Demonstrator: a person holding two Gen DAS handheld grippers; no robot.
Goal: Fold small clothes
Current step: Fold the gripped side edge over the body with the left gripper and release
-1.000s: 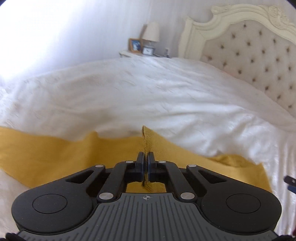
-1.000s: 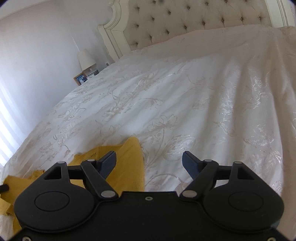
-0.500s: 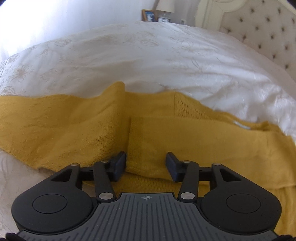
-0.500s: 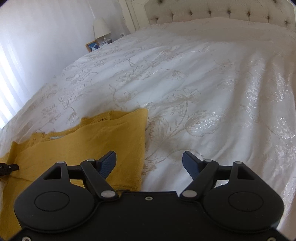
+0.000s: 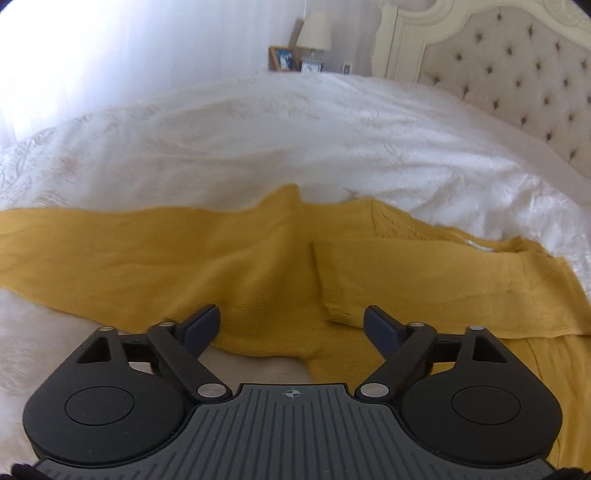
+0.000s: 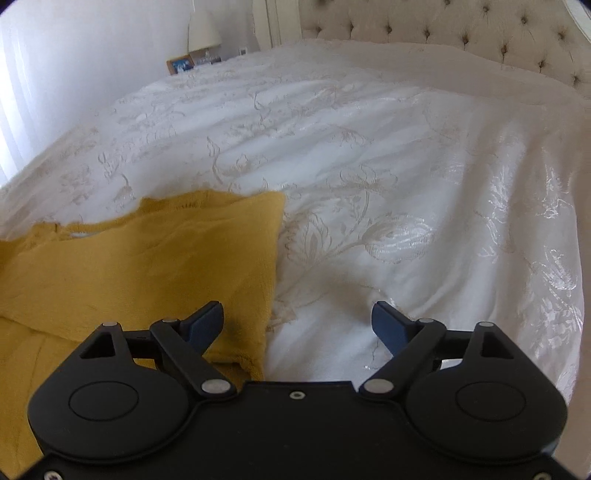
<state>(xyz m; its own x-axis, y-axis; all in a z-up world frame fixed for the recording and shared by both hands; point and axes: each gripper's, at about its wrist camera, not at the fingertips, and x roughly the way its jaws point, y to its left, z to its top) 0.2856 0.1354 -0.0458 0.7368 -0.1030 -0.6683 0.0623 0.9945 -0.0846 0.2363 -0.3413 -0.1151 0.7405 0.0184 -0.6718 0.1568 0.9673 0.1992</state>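
Two grippers: both jaws spread wide, nothing held.
Left gripper (image 5: pixel 291 326): lower centre of frame, over the folded sleeve cuff.
Right gripper (image 6: pixel 297 325): lower centre, straddling the garment's right edge.
Mustard knit sweater (image 5: pixel 207 266): flat across mid-frame on the bed, one sleeve folded over the body.
White embroidered bedspread (image 6: pixel 388 177): beneath and beyond.
Tufted headboard (image 5: pixel 517 81): upper right.
Lamp (image 5: pixel 314 35), photo frame (image 5: pixel 283 59): top centre.
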